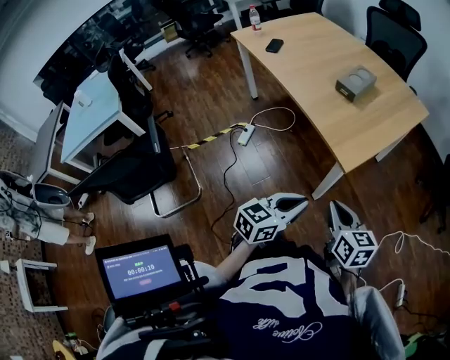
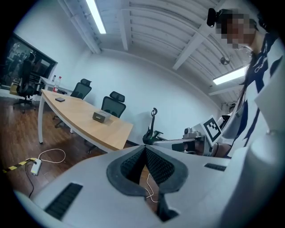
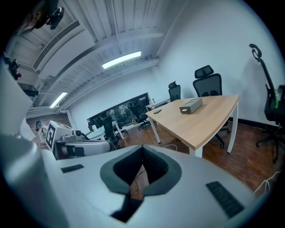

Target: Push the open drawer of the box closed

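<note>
The small grey box (image 1: 356, 83) sits on the light wooden table (image 1: 302, 77), far from both grippers. It also shows as a small box (image 2: 101, 116) in the left gripper view and as a box (image 3: 190, 106) in the right gripper view. It is too small to tell how its drawer stands. My left gripper (image 1: 302, 203) and right gripper (image 1: 332, 207) are held close to my body over the floor, short of the table. The jaws of the left gripper (image 2: 144, 148) and the right gripper (image 3: 142, 148) are pressed together, shut on nothing.
A black phone (image 1: 274, 45) and a bottle (image 1: 254, 17) lie at the table's far end. Black chairs (image 1: 397, 31) stand behind it. On the wooden floor are a power strip (image 1: 245, 133) with cables, a black chair (image 1: 133, 169) and a white desk (image 1: 95, 112). A screen (image 1: 140, 269) is at my left.
</note>
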Demonstrator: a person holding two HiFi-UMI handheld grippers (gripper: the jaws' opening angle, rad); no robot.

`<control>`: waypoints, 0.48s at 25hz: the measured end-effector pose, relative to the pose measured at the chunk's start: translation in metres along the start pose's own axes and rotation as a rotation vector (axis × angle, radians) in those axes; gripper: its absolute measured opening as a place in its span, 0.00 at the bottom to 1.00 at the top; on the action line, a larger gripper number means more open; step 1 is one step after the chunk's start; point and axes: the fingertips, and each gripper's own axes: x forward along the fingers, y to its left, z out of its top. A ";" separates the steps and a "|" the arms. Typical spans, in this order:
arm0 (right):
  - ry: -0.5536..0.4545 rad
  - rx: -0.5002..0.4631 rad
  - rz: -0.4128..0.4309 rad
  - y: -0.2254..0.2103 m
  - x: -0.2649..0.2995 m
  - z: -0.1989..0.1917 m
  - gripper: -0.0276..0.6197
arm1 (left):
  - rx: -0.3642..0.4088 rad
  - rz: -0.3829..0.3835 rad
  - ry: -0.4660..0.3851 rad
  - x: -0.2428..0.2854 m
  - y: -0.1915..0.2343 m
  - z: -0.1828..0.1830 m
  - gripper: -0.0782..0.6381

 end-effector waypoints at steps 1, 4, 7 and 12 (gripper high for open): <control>-0.002 0.002 -0.009 -0.001 -0.004 -0.001 0.04 | 0.003 -0.007 0.005 0.001 -0.003 0.000 0.11; -0.006 0.009 -0.034 -0.007 -0.013 -0.002 0.04 | 0.010 -0.028 0.020 0.006 -0.009 -0.001 0.11; -0.007 0.018 -0.054 -0.012 -0.022 -0.002 0.04 | 0.010 -0.042 0.029 0.011 -0.015 0.000 0.11; -0.015 0.020 -0.074 -0.014 -0.034 0.000 0.04 | 0.011 -0.054 0.033 0.014 -0.022 0.002 0.11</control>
